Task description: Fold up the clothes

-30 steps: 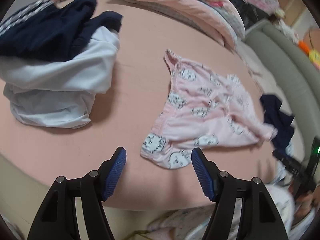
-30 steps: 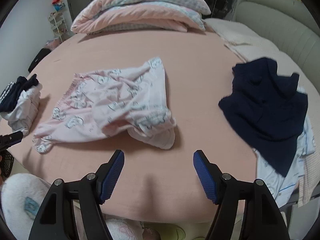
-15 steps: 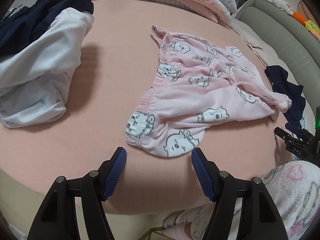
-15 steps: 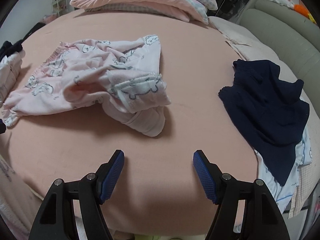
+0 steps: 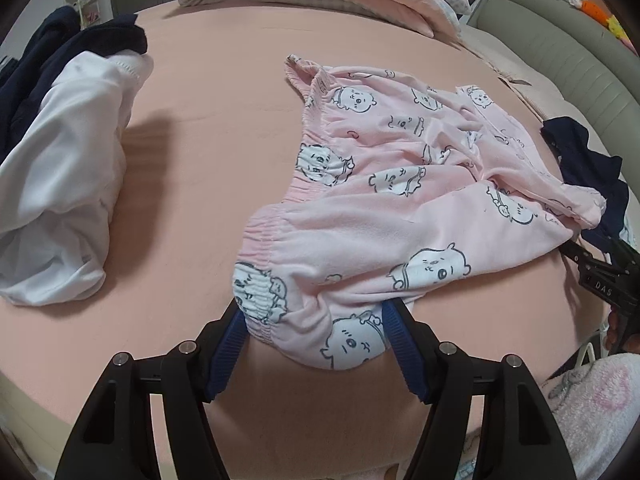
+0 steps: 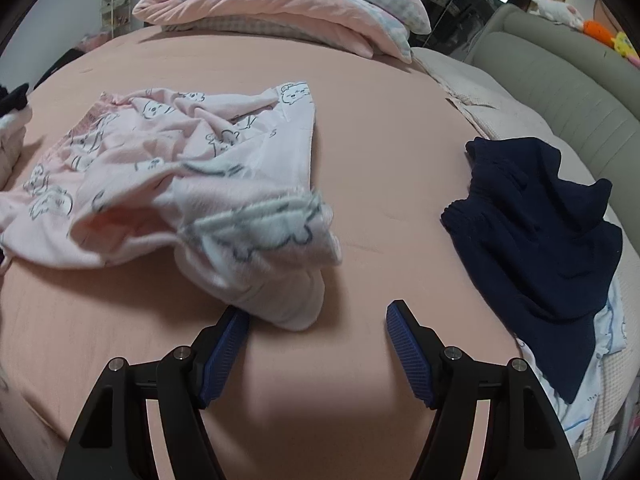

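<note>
While the pink pajama shorts (image 5: pixel 400 184) lie spread out on the pink bed sheet (image 5: pixel 208 152), I look at how they sit next to my two tools. The shorts stretch sideways across the bed, from the stretchy waistband on my left to the leg ends on my right.

My left gripper (image 5: pixel 314 334) is open wide, and the near corner of the waistband (image 5: pixel 260 276) lies right between its blue pads (image 5: pixel 226 354). The pads do not squeeze it yet, so it holds nothing.

My right gripper (image 6: pixel 316 340) is open wide too and holds nothing. The bunched leg end (image 6: pixel 280 296) lies just in front of it and a bit to the left, close to the left pad. It looks blurry, so I cannot tell if it touches.

So each hand is near its own end of the shorts. I think the left one only needs to close, and the right one should slide a little left first.

The navy garment (image 6: pixel 536 240) lies well apart on the right. The white and navy pile (image 5: pixel 60 168) is off to the left.
</note>
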Available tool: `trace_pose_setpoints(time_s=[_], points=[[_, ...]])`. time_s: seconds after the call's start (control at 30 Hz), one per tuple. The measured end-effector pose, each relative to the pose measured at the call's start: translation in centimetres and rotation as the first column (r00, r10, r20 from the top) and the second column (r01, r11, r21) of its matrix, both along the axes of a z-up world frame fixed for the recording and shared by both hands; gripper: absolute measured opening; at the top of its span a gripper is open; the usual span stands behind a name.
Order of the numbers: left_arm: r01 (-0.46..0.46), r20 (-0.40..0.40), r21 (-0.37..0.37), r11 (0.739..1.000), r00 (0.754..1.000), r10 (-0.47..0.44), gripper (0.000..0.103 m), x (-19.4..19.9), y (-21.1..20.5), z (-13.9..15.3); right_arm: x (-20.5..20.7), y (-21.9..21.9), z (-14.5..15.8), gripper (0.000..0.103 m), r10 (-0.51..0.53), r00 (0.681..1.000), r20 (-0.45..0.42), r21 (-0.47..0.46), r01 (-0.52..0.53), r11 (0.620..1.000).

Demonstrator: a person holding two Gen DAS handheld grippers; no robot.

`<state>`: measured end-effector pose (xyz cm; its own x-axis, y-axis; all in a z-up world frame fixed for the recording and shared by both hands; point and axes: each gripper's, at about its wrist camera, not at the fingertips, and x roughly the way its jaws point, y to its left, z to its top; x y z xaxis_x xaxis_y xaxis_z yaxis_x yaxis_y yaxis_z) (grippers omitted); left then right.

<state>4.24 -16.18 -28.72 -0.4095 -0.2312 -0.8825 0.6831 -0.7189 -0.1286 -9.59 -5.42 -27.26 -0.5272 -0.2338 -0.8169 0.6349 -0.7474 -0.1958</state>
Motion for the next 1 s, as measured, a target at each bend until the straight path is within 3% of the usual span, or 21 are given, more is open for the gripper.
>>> trace_pose_setpoints(time_s=[0.2,0.3,0.37,0.5,0.67,1.0], points=[[0.002,0.01,-0.023,1.0,1.0,-0.001,0.056,0.2,0.5,0.1,-0.9,0.0,-0.4,0.07,-0.001,0.999,0.049,-0.065,0.004,0.998],[0.012,0.012,-0.024,1.0,1.0,-0.012,0.043,0.2,0.7,0.4,-0.9,-0.1,-0.3,0.057,0.014,0.998,0.068,-0.09,-0.008,0.996],[0.029,0.023,-0.038,0.999,0.999,-0.028,0.038,0.1,1.0,0.7,-0.6,-0.6,-0.3,0.043,0.037,0.997,0.066,-0.082,-0.031,0.996],[0.073,0.066,-0.105,0.992,0.996,-0.067,0.025,-0.5,1.8,1.2,-0.4,-1.2,-0.1,0.03,0.067,0.994,0.082,-0.079,-0.06,0.995],[0.082,0.046,-0.125,0.989,0.996,-0.077,0.022,-0.7,1.6,2.5,-1.0,-0.5,0.9,0.017,0.036,0.987,0.154,-0.144,-0.014,0.989],[0.109,0.008,-0.183,0.977,0.994,-0.11,0.021,-2.3,0.7,5.8,-1.1,0.4,4.4,0.013,0.057,0.981,0.184,-0.254,-0.009,0.967]])
